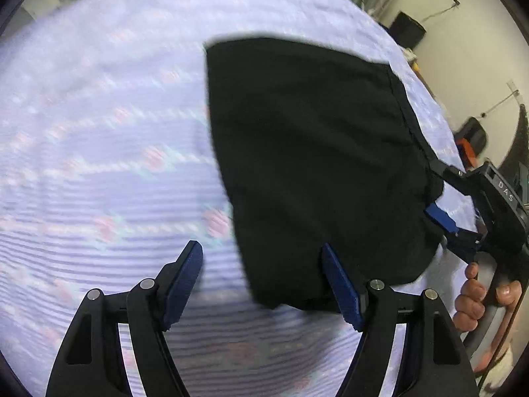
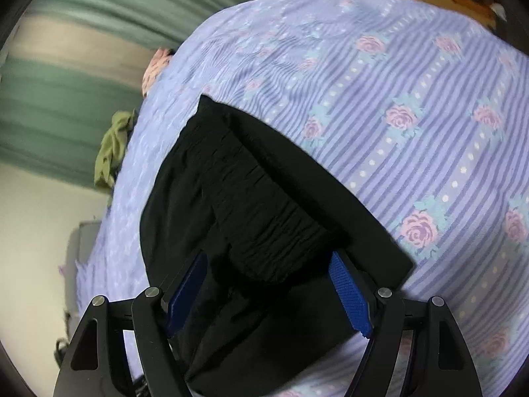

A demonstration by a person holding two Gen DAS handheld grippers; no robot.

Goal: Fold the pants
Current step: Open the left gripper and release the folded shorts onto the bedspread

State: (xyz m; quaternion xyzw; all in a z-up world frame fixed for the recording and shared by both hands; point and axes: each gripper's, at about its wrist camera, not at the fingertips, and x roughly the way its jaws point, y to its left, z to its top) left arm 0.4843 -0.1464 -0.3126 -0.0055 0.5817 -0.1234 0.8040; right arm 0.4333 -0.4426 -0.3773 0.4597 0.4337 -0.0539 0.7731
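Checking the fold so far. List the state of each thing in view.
black pants: folded, flat on the bed
elastic waistband: gathered, on top
left tongs: open, over the pants' near edge
right tongs: open, astride the waistband
striped floral bedsheet: spread out

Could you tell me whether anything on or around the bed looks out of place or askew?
The black pants lie fairly flat on the floral bedspread, nothing odd there. Only an olive-green garment looks out of place: it hangs crumpled off the bed's far edge.
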